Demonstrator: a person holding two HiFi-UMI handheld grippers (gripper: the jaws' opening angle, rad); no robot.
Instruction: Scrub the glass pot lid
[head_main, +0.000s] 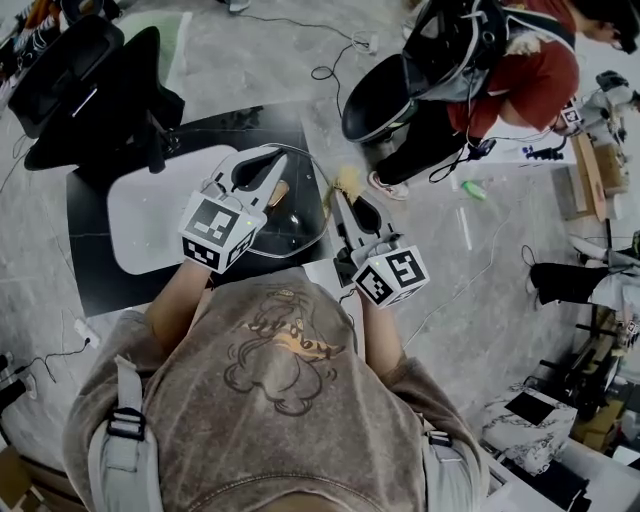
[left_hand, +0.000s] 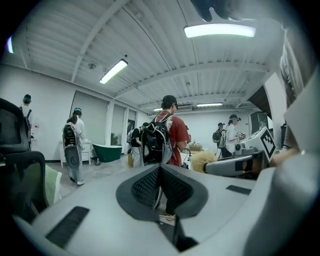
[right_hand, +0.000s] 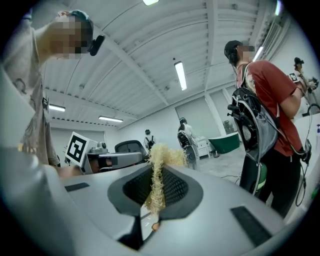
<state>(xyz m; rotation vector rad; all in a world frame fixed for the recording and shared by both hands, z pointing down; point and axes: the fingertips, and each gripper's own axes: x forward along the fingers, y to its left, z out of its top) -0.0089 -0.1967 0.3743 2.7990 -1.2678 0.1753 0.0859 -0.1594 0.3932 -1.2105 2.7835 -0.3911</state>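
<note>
As you looked steeply down, nearest you: your grey-brown printed shirt (head_main: 285, 390) and a pale backpack strap (head_main: 122, 432) filled the bottom of the head view.
Marker cubes: one sat on each tool just ahead of your chest, the left cube (head_main: 213, 233) and the right cube (head_main: 392, 277).
Left gripper (head_main: 281, 157): you held it over the tabletop, pointing away from you. Its fingers (left_hand: 145, 187) stood together, pad against pad, with only a thin pale line between them.
Right gripper (head_main: 338, 197): you held it just beside the left one. Its fingers (right_hand: 175, 187) were clamped on a yellow fibre scrubber (right_hand: 159, 162), whose tuft stuck out past the tips.
Glass pot lid (head_main: 303, 228): it showed under and just right of the Left gripper, over the black tabletop, with its brown knob (head_main: 279, 192) facing up. From above you could not tell whether the gripper touched it.
Tabletop (head_main: 90, 275): black, with a white board (head_main: 145, 225) on it just left of the lid.
Office chair (head_main: 95, 95): black, at the tabletop's far left corner.
Floor (head_main: 450, 320): grey stone, with cables (head_main: 335, 72) lying across it.
Person in red shirt (head_main: 525, 75): stood beyond the tabletop to your right, wearing a black backpack (head_main: 450, 45).
Far room: a green bathtub (left_hand: 107, 151) stood at the back, with other people (left_hand: 72, 145) near it.
</note>
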